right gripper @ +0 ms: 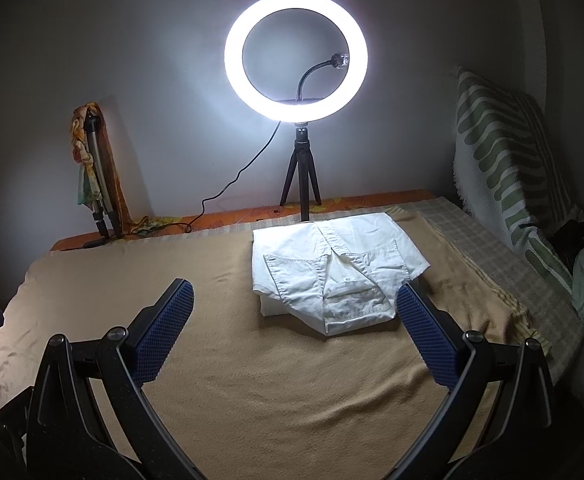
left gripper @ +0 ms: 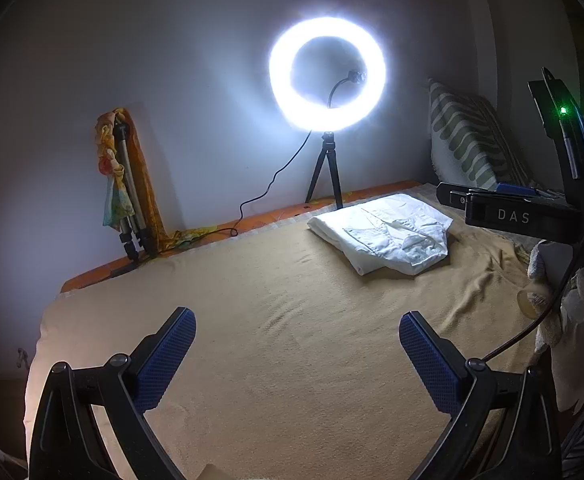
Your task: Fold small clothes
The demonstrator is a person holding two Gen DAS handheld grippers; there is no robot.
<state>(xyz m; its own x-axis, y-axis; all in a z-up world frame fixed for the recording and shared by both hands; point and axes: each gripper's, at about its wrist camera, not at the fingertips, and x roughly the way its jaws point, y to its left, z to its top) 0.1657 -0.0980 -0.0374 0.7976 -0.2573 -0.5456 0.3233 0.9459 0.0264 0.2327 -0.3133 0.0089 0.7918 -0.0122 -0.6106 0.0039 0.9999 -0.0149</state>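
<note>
Left gripper [left gripper: 296,350] spread wide, holding nothing, hovering over bare tan blanket [left gripper: 251,300] at lower centre. Right gripper [right gripper: 294,322] also wide apart and empty, its right finger [right gripper: 420,320] just beside the folded white shorts [right gripper: 334,268], centre frame. Blanket open to the left; ring light [right gripper: 296,56] at the far edge, striped pillow [right gripper: 508,160] at right

Bare blanket [right gripper: 251,380] lies left of the folded shorts [right gripper: 332,272]; ring light tripod [right gripper: 300,176] stands just behind.
</note>
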